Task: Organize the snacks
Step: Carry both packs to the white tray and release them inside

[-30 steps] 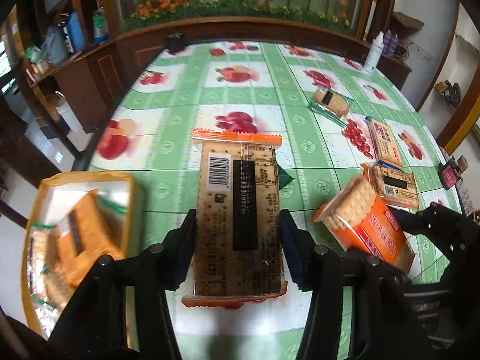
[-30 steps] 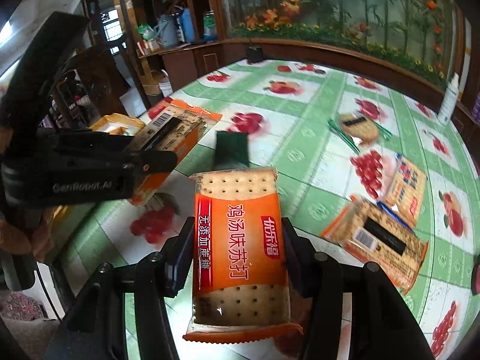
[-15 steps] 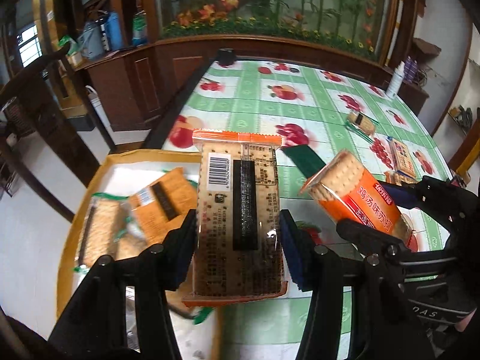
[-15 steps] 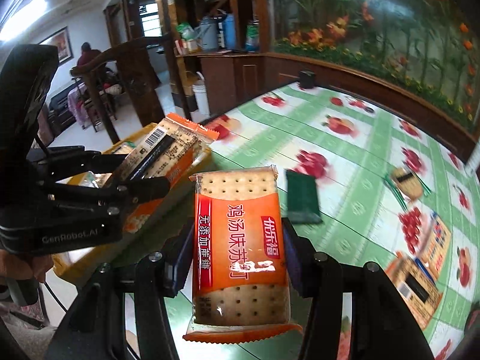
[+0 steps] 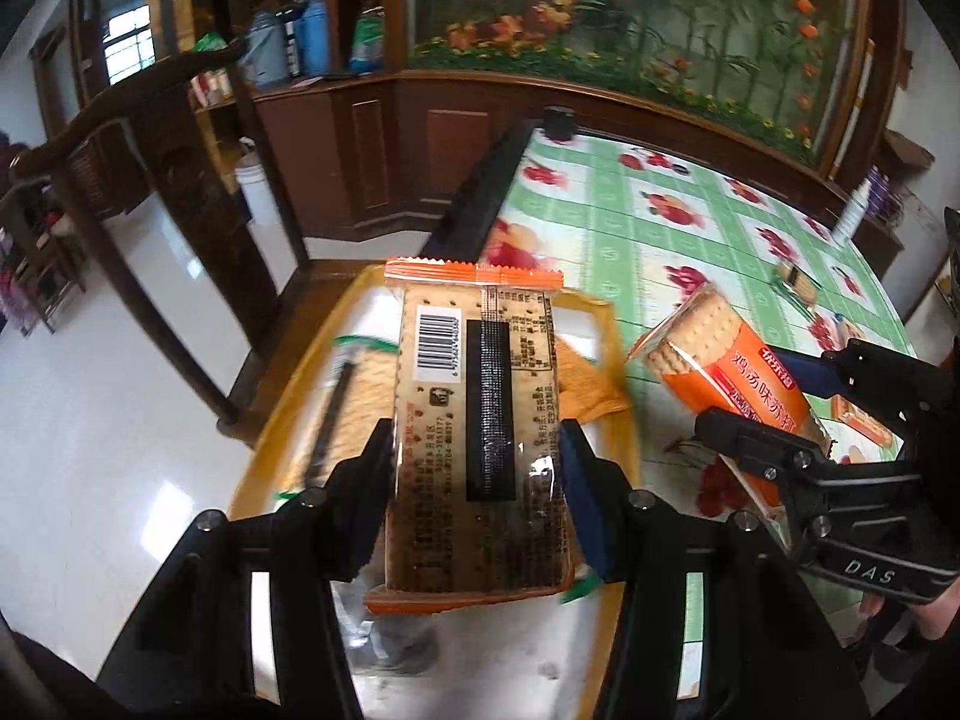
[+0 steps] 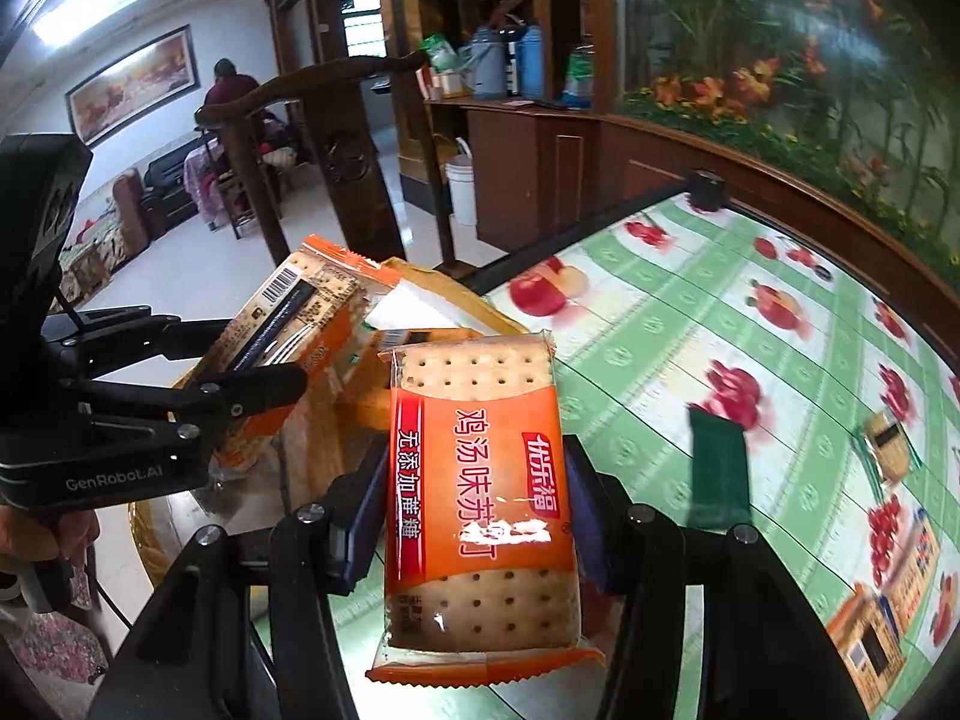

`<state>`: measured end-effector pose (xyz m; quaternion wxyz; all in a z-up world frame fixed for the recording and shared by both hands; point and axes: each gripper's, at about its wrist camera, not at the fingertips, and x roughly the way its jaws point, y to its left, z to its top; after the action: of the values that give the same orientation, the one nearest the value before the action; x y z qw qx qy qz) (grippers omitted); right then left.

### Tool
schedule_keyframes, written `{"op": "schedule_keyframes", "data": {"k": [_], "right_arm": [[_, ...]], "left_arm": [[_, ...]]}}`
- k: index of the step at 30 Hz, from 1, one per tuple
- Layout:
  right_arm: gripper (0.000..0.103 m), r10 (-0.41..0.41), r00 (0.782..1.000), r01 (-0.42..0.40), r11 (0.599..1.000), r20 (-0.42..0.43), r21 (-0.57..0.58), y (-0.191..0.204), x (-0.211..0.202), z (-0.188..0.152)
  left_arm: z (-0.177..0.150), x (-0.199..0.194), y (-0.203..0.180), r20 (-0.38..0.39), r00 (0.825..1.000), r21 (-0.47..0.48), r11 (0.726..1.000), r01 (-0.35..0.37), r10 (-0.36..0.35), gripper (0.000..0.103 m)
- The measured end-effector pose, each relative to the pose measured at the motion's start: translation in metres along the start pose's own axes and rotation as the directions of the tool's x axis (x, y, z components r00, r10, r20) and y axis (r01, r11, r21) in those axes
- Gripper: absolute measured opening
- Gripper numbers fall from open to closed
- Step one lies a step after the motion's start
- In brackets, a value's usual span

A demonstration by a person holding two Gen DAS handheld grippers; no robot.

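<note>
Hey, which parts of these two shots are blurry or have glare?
Left wrist view: the tray and its packets smear with motion blur, while the gripped cracker pack stays sharp. Right wrist view: white glare hides some lettering on the orange cracker pack; the tablecloth blurs.

Home, dining room opening onto a living room. Dining table [image 6: 690,324] covered with a green checked oilcloth printed with fruit, dark trim along its edges. Carved dark wooden chair [image 6: 336,120] stands off the table's far left corner. Behind the far edge, a low dark wood cabinet [image 5: 384,144] under a big painted panel of flowers and bamboo [image 5: 660,18]. Thermos flasks [image 6: 510,69] and bags on the cabinet top, white bucket [image 6: 462,189] on the tiled floor. Past the doorway: sofa [image 6: 162,186], framed picture [image 6: 135,81] on the wall, a person sitting with back turned [image 6: 231,90].
</note>
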<state>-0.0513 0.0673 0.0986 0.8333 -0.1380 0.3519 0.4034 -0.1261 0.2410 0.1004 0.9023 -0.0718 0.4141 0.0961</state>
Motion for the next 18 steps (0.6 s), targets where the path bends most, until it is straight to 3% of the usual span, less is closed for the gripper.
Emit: {"op": "schedule_keyframes", "data": {"k": [7, 18], "right_arm": [[0.054, 0.037, 0.999, -0.037, 0.999, -0.01, -0.033, 0.02, 0.018, 0.017], [0.054, 0.091, 0.993, -0.095, 0.995, -0.081, -0.04, 0.043, 0.074, 0.029]], "left_arm": [[-0.019, -0.005, 0.033, -0.026, 0.999, -0.042, 0.999, -0.026, 0.025, 0.055], [-0.038, 0.009, 0.048, -0.063, 0.998, -0.07, 0.997, -0.032, 0.028, 0.055]]}}
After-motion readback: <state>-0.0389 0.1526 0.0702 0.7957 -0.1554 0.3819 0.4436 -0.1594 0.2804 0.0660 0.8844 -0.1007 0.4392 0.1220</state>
